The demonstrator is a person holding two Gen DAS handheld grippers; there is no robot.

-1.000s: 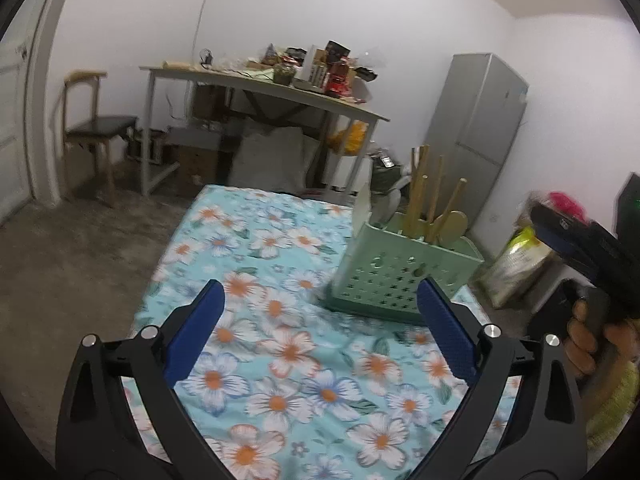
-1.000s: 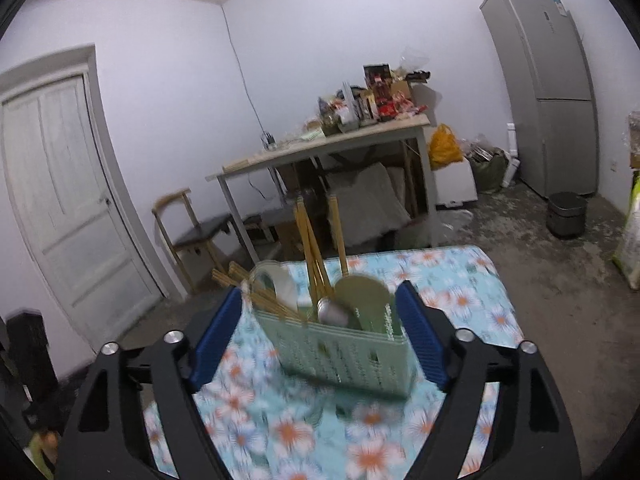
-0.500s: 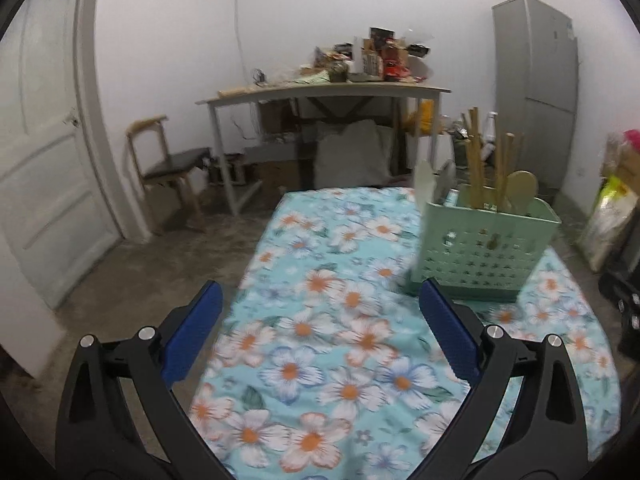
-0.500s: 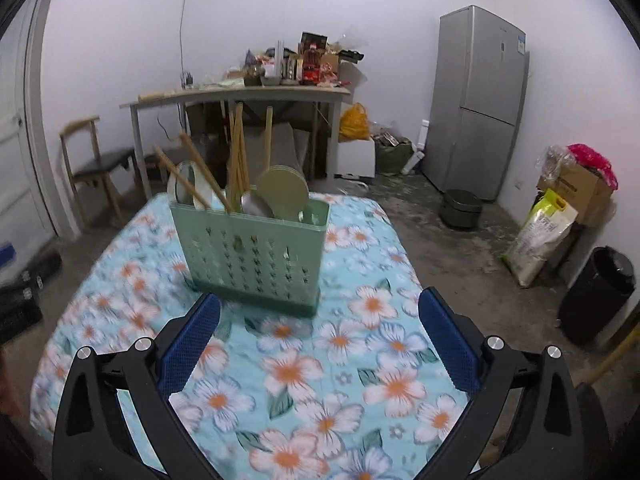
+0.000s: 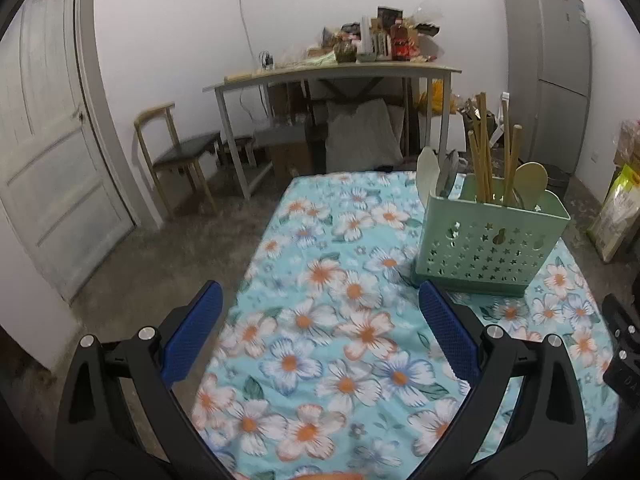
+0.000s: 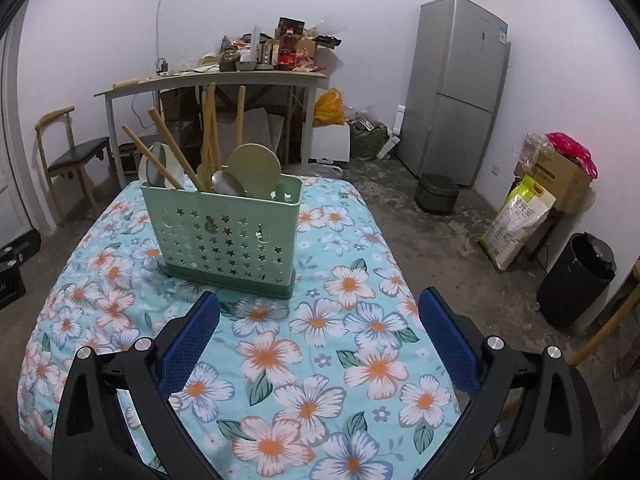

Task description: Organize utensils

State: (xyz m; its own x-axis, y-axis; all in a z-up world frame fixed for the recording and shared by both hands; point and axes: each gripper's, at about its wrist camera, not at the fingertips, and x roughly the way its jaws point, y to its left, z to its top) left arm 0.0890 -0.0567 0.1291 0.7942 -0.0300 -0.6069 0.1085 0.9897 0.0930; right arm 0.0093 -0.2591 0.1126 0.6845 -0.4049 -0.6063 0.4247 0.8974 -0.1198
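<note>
1. The green utensil holder point(image 6: 224, 236) stood upright on the flowered surface point(image 6: 320, 352), in front of both claws and apart from them.
2. Inside it stood the utensils point(image 6: 208, 148): several wooden chopsticks or sticks, of which I counted about five or six, a round flat wooden spatula point(image 6: 254, 170), one metal spoon point(image 6: 228, 182) and one pale spoon at the left end point(image 6: 154, 168). They overlapped, so the count was not sure.
3. I judged the holder as light, stiff plastic with star holes. It could tip because the tall sticks leaned. The best hold seemed to be across its narrow sides, near the rim.
4. The sticks looked thin, hard and a little slippery; one should be pinched at the upper shaft, above the rim.
5. The right claw point(image 6: 318, 330) was released; its jaws had just been opening and stood wide, with only the cloth between them.
6. The left claw point(image 5: 320, 328) was also released and empty, with the holder just beyond its right finger.
7. Behind were one cluttered table point(image 6: 224, 80), one chair point(image 6: 72, 152), one fridge point(image 6: 456, 88) and one black bin point(image 6: 576, 280).
</note>
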